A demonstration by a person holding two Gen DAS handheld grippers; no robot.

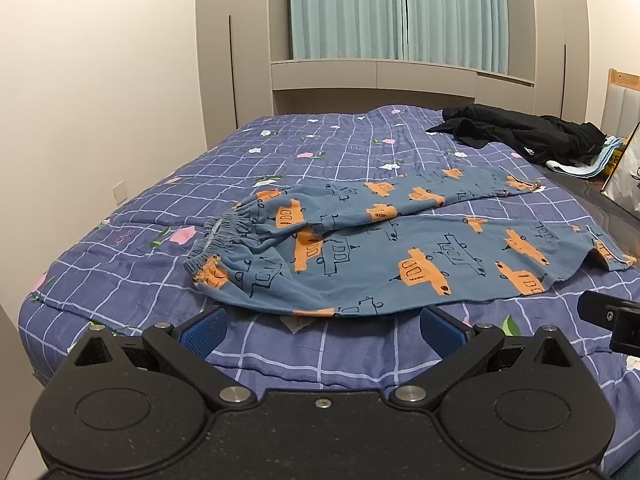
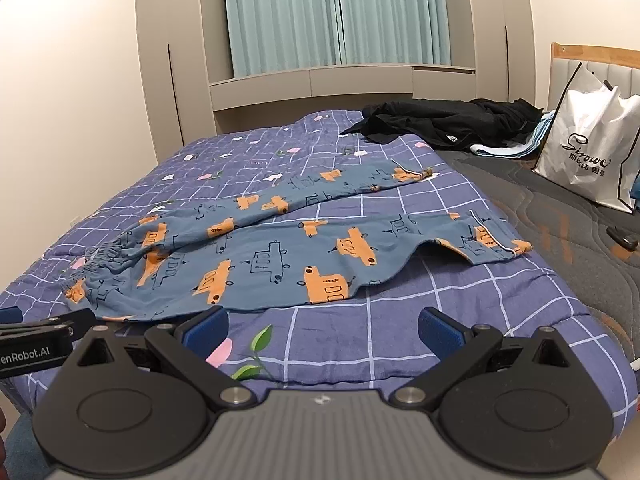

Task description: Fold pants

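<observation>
The soft blue pants (image 1: 360,240), printed with orange and outlined vehicles, lie spread flat mid-frame on the quilted, grid-checked purple bedspread (image 1: 140,272), puckered elastic waistband to the left, legs splayed rightward. The left claw (image 1: 324,330) and right claw (image 2: 322,330) both gape wide and hold nothing, their ribbed blue pads poised at the fabric's near edge. Crumpled black clothing (image 2: 448,122) sits upper right, beside a glossy white bag (image 2: 588,152).

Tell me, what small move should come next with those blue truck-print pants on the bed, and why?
Probably bring both grippers forward to the near leg's edge. The blue cotton pants with orange trucks lie unfolded on the purple checked quilt, legs splayed apart. The left gripper and right gripper are both open and hold nothing, just short of the fabric.
</observation>
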